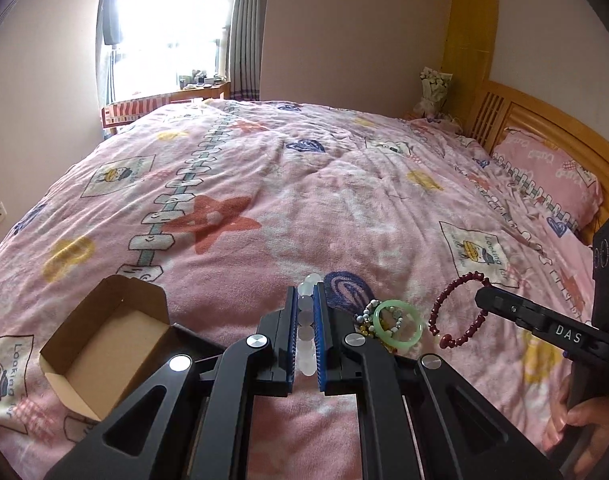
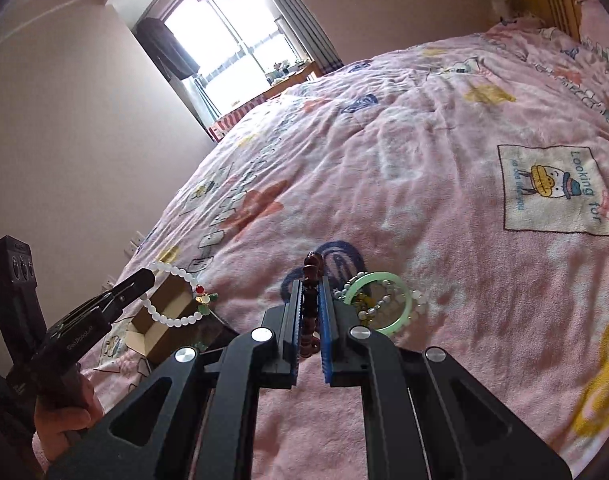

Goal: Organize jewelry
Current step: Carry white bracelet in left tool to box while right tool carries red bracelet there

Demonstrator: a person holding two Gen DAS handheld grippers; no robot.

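Two tongs are in play over our pink bedspread point(image 1: 344, 200). Farthest left, the open cardboard box point(image 1: 104, 344) sits on the bed. Next, our left tongs point(image 1: 304, 300) are closed on the white bead bracelet point(image 1: 305, 320), held off the bed just beside the box. Further right, the green bangle point(image 1: 396, 326) lies on a small heap of beaded strands point(image 1: 366, 322). Rightmost, our right tongs point(image 2: 311, 284) are clamped on the dark red bead bracelet point(image 2: 310, 304), its loop hanging in the air near the bangle.
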